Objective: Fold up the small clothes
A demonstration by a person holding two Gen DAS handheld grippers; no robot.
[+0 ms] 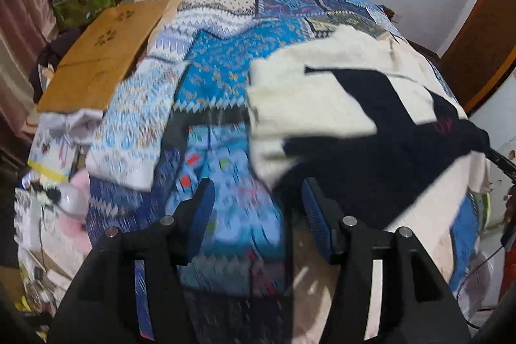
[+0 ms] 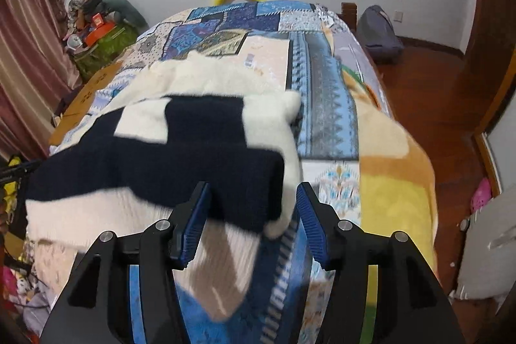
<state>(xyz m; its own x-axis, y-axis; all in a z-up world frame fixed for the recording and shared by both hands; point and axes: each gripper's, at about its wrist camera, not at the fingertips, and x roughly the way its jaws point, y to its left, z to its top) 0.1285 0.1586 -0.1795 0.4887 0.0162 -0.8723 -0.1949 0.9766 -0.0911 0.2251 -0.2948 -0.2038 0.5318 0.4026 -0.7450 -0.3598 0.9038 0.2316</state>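
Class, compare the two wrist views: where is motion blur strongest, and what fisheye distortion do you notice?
Left wrist view: heavy smear across the patchwork bedspread and the cream-and-navy garment; the left gripper stays sharp. Right wrist view: steadier, blur mainly near the right gripper; the bed bulges and dark corners vignette both views.

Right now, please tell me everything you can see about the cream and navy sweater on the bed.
The sweater looks like a soft, thick knit, cream with large dark navy blocks; small red marks show on the navy in the left wrist view. It lies crumpled and partly folded on the patchwork bedspread. The right gripper is open, its fingers either side of the near navy edge, apparently not pinching. The left gripper is open beside it.
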